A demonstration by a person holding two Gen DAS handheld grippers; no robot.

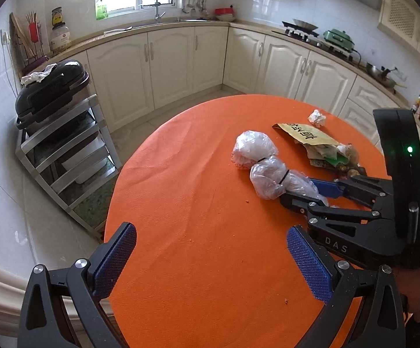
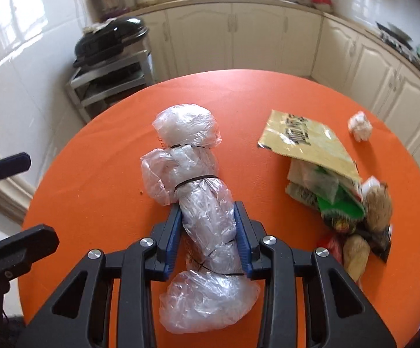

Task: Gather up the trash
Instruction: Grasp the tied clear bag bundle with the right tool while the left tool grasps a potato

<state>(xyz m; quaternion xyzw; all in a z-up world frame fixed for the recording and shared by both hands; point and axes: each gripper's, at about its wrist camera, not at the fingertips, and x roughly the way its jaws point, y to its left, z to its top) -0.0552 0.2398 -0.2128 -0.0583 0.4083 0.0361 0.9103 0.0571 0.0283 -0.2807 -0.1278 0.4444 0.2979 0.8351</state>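
Note:
A long bundle of clear plastic bags (image 2: 192,156), tied with black bands, lies on the round orange table (image 2: 94,174). My right gripper (image 2: 207,207) is shut on the near part of the bundle, its blue pads pressing both sides. The left wrist view shows the same bundle (image 1: 256,150) with the right gripper (image 1: 299,190) clamped on its end. My left gripper (image 1: 211,232) stands open above bare tabletop (image 1: 195,174), holding nothing. To the right lie a yellow wrapper (image 2: 305,142), a heap of wrappers and food scraps (image 2: 343,203), and a crumpled white paper ball (image 2: 360,126).
A metal rack with a black lidded appliance (image 1: 53,95) stands on the tiled floor left of the table. Cream cabinets (image 1: 175,63) run along the back and right walls under a counter with a sink and stove. Small crumbs dot the tabletop.

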